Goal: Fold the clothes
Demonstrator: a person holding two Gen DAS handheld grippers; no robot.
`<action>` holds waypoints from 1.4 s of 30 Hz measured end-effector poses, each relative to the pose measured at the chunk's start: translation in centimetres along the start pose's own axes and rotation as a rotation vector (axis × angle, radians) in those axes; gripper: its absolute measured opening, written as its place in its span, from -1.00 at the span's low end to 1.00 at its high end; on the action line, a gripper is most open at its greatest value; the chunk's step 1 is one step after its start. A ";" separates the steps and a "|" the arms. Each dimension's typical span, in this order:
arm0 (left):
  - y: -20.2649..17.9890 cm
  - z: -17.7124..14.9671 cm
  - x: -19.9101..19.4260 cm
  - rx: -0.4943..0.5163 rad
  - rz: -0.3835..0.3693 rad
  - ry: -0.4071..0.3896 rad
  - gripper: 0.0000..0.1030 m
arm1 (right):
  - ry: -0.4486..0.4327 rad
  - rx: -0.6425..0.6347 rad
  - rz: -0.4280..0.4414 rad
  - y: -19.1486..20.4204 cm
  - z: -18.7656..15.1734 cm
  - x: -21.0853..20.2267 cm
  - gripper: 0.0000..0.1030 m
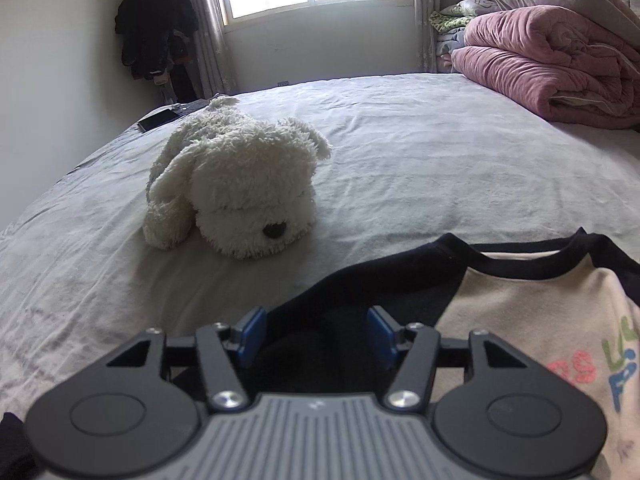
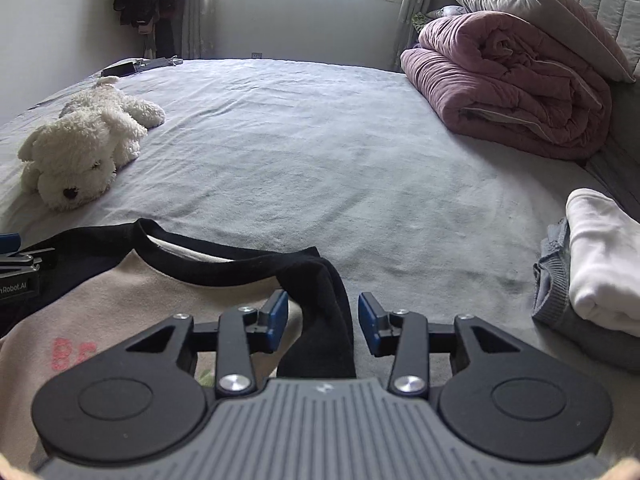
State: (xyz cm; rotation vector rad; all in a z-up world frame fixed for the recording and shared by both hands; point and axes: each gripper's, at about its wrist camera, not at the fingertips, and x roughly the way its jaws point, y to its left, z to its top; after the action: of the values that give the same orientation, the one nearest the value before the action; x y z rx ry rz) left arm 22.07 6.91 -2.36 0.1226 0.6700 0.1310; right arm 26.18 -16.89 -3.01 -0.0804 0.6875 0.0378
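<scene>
A cream shirt (image 1: 532, 312) with black collar, black sleeves and coloured letters lies flat on the grey bed sheet (image 1: 420, 152). My left gripper (image 1: 316, 336) is open, its blue pads either side of the shirt's black left shoulder and sleeve. In the right wrist view the same shirt (image 2: 120, 292) fills the lower left. My right gripper (image 2: 322, 322) is open too, with the folded-in black right sleeve (image 2: 324, 308) lying between its pads. The left gripper's tip (image 2: 16, 256) shows at the left edge of that view.
A white plush dog (image 1: 236, 188) lies on the sheet ahead of the left gripper. Rolled pink quilts (image 2: 512, 80) and a pillow are stacked at the far right. Folded white and grey clothes (image 2: 592, 272) sit at the right edge. A phone (image 1: 158, 119) lies at the far left corner.
</scene>
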 end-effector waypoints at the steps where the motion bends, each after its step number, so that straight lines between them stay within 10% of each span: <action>1: 0.2 -0.2 -0.8 -0.008 -0.008 0.004 0.19 | 0.007 0.011 0.009 0.0 -0.2 -0.7 -0.15; 20: 6.5 -8.5 -13.2 -0.245 -0.193 0.162 0.37 | 0.117 0.123 0.070 0.6 -7.7 -15.1 -0.08; 35: 7.0 -12.5 -11.7 -0.342 -0.216 0.264 0.27 | 0.178 0.203 0.187 0.4 -11.9 -11.6 0.02; 42: 5.7 -11.6 -10.6 -0.359 -0.232 0.273 0.21 | 0.189 0.280 0.187 -3.2 -11.1 -11.3 -0.59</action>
State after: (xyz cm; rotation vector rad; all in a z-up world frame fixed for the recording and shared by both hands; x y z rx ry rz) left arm 6.12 11.65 -4.02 -0.3233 0.9165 0.0434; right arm 10.66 -21.09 -4.15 0.2520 0.8819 0.1143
